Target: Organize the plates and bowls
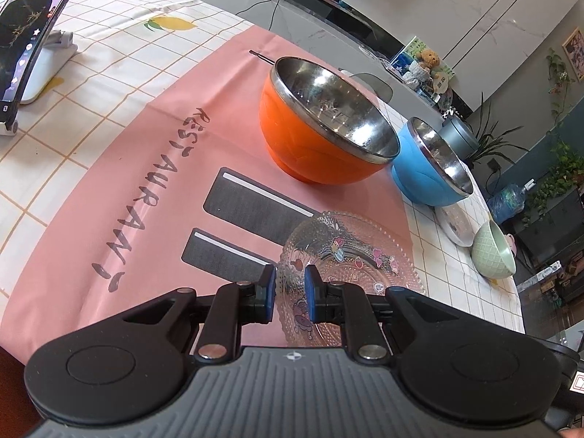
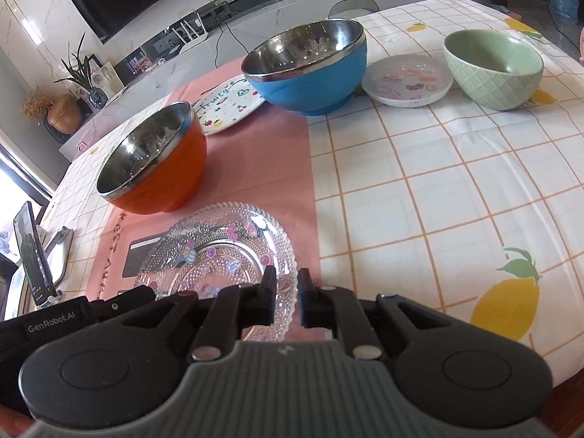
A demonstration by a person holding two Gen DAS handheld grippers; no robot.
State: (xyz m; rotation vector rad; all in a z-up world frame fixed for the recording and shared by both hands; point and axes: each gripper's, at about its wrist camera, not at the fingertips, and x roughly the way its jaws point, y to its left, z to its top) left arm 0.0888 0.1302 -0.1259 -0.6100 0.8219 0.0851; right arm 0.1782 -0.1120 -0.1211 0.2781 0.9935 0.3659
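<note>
Pink cloth placemat [image 1: 153, 146], printed "RESTAURANT" in dark brush letters, carries the large orange steel-lined bowl [image 1: 310, 131] and the clear beaded glass plate with cartoon stickers [image 1: 350, 255]; the blue steel-lined bowl [image 2: 310, 69] sits at the mat's edge. Beyond it lie a white plate lettered "Fruity" [image 2: 230, 106], a small white sticker dish [image 2: 408, 80] and a green ceramic bowl [image 2: 492, 69]. The left gripper [image 1: 290, 294] and right gripper [image 2: 286, 297], the left one's casing marked "GenRobot.AI", both hover over the glass plate's near rim, jaws narrowly apart and holding nothing. The step looks like picking up this plate; next calls for pinching its rim.
</note>
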